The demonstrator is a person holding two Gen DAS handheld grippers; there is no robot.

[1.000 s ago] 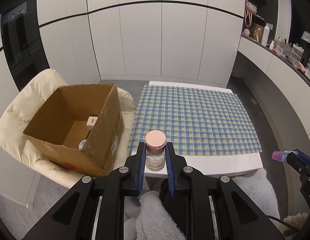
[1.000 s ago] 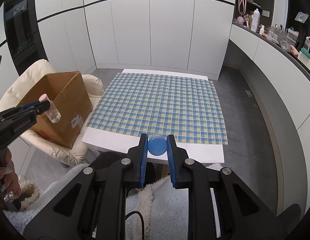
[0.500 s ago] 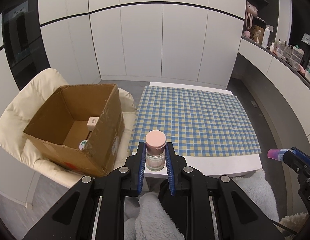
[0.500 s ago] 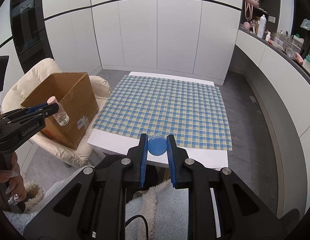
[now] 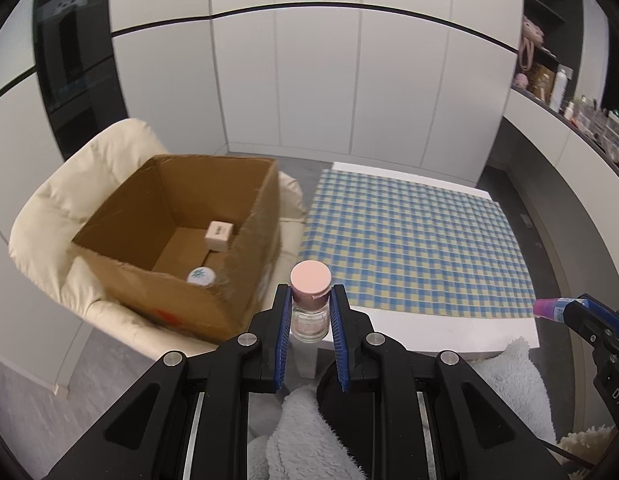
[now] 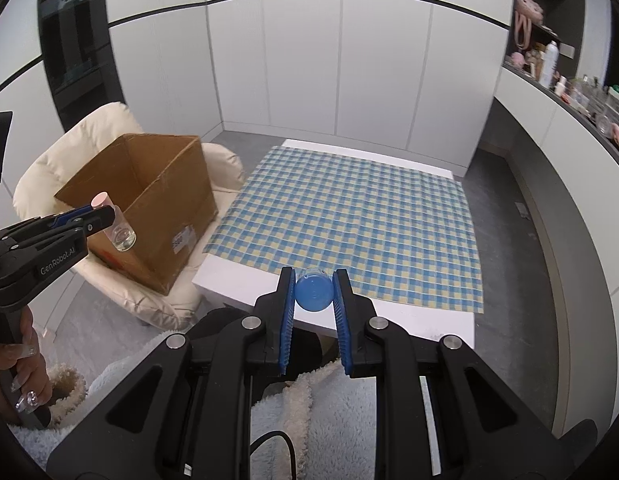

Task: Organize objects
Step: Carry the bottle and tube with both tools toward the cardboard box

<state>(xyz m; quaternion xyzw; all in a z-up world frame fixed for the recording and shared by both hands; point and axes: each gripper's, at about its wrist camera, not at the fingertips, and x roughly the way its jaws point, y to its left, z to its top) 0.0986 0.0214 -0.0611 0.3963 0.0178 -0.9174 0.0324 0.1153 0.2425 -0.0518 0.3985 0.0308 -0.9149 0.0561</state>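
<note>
Matt corrugated cardboard box (image 5: 213, 296), clear glossy glass bottle (image 5: 309, 318), woven-looking checked cloth (image 5: 413, 240), perhaps cotton.

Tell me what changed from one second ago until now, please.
Both tongs drifted left, toward the cardboard box on the chair. The left tongs keep their grip on the pink-capped bottle; the right tongs keep theirs on the blue-capped bottle. Nothing was let go. The box, its contents and the checked cloth stayed put.

a blue-and-yellow checked cloth (image 6: 349, 216) is covering the white table (image 6: 245, 284) on the right. on the left, a brown cardboard box (image 5: 213, 240) is sitting on a cream chair (image 5: 69, 200). a pink-capped bottle (image 5: 310, 304) is showing near.
</note>
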